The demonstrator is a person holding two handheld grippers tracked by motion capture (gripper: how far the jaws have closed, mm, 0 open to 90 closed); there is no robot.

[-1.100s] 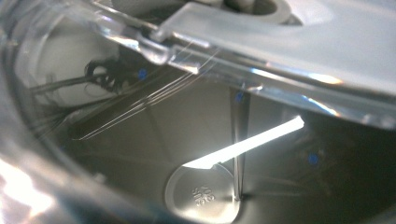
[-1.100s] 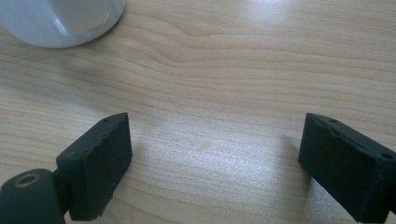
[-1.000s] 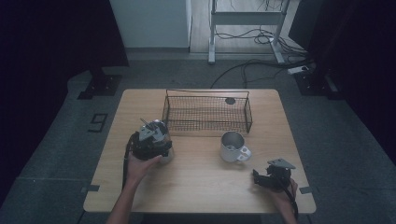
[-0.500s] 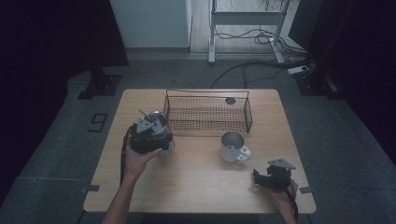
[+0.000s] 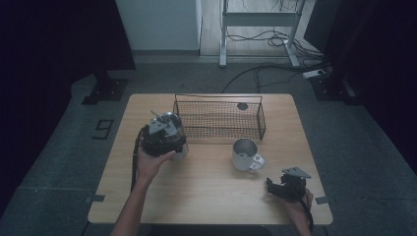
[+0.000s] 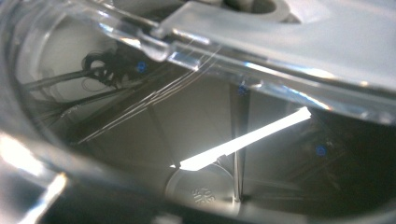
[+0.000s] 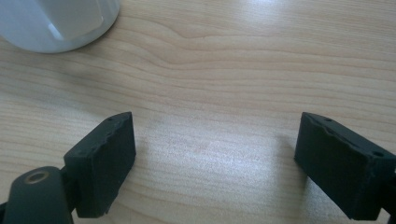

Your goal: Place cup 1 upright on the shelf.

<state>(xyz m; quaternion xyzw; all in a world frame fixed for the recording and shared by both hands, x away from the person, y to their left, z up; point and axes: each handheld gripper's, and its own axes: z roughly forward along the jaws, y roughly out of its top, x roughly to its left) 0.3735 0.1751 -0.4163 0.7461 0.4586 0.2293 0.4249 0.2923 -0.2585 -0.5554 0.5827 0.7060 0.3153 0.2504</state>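
My left gripper (image 5: 164,133) is held over the table's left half, close to the left end of the black wire basket (image 5: 221,127). It is shut on a clear plastic cup (image 5: 180,150) that shows just below and right of it. In the left gripper view the cup's see-through wall and ribbed bottom (image 6: 201,140) sit right against the camera and hide the jaws. My right gripper (image 5: 270,186) rests low near the front right edge, open, with bare wood between its fingers (image 7: 105,163). A pale mug (image 5: 245,155) stands between the two grippers; its base (image 7: 60,23) shows at upper left.
The wire basket stands at the back middle of the wooden table (image 5: 206,196), with a small dark round thing (image 5: 242,106) inside its far right part. Cables and a metal frame lie on the floor beyond the table.
My left gripper has moved forward and slightly right with the clear cup, closer to the basket's left end. The right gripper and the mug have stayed in place.
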